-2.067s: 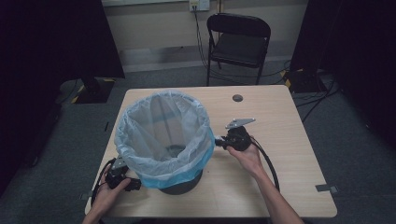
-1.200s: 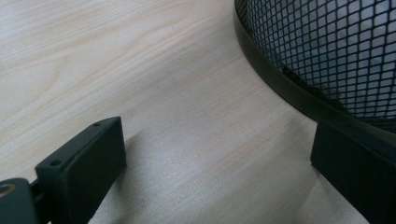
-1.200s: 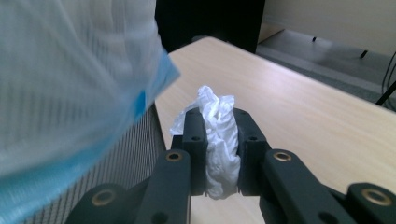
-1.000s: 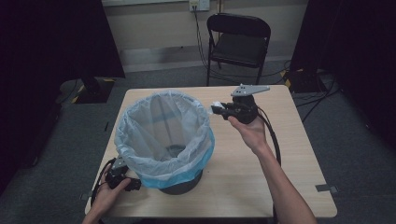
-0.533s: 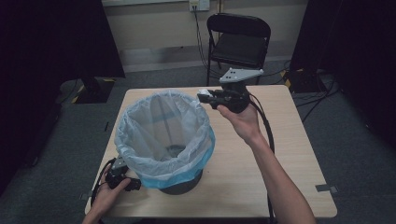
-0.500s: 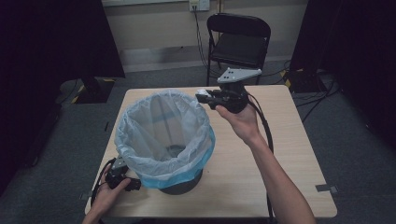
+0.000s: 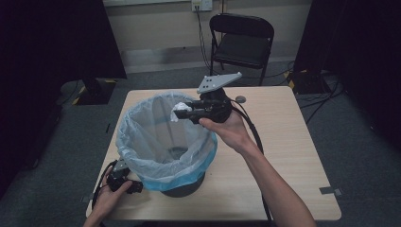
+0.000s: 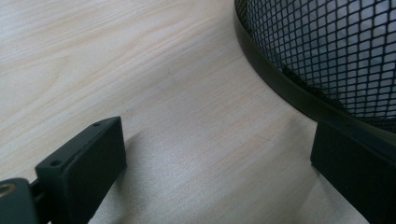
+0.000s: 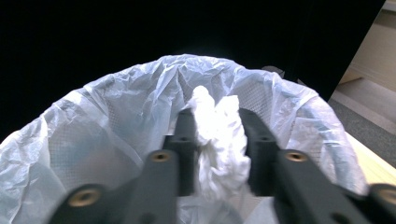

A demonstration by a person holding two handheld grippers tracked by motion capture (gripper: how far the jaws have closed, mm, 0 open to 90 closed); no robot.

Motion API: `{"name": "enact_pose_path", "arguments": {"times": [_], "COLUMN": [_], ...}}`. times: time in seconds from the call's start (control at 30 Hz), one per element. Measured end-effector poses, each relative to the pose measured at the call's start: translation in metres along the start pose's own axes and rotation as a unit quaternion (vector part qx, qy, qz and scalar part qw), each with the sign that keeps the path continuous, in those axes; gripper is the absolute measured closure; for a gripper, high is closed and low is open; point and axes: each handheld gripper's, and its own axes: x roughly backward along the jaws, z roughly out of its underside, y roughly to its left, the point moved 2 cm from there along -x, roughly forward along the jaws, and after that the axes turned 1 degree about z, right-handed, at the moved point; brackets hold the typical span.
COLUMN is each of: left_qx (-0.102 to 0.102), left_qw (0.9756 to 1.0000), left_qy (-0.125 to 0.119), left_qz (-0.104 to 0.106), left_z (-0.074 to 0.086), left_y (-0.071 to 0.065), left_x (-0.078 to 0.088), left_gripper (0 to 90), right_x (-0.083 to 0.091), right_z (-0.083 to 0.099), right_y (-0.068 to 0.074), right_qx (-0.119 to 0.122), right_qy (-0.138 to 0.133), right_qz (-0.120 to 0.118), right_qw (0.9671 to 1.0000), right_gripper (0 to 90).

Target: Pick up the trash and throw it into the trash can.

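One light wooden table (image 7: 293,156) takes up most of the high view, with a black folding chair (image 7: 242,40) sitting past its far edge. On the near-left part of the table stands a black mesh bin (image 7: 182,188) lined with a pale blue plastic bag (image 7: 142,142), the bag folded over the rim so you mostly see crinkly plastic. In the left gripper view the bin's mesh wall (image 8: 336,51) and dark base ring curve right past the jaws.

Right gripper (image 7: 182,112) is held up over the far-right rim of the bin, pointing left, with the grey three-cornered plate (image 7: 218,82) on top and the cable (image 7: 253,135) trailing down along the forearm. Its jaws are pinched on a crumpled white tissue (image 9: 217,140), which hangs just above the bag's opening.

Left gripper (image 7: 134,187) rests low on the table at the near-left, just beside the bin's base. Its jaws are spread wide with bare tabletop between them, the right one up against the base ring.

Smallest thing: a little dark round disc (image 7: 240,99) on the table near the far edge, just right of the raised gripper.
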Motion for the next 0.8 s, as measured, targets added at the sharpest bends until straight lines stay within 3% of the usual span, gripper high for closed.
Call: {"name": "enact_pose_path", "arguments": {"times": [0.23,0.6,0.8], "left_qx": [0.0,0.0,0.0], "left_qw": [1.0,1.0,1.0], "left_qy": [0.0,0.0,0.0], "left_qz": [0.0,0.0,0.0], "left_z": [0.0,0.0,0.0], "left_y": [0.0,0.0,0.0], "left_x": [0.0,0.0,0.0], "left_gripper": [2.5,2.5,2.6], "right_x": [-0.007,-0.006,0.006], "right_z": [0.003,0.003,0.004], "right_y": [-0.006,-0.009,-0.019], "right_qx": [-0.013,-0.01,-0.023], "right_qy": [0.021,0.007,-0.016], "right_qz": [0.02,0.038,0.067], "right_qw": [0.9995,0.9992,0.9974], "right_gripper": [39.2,31.2,29.8]}}
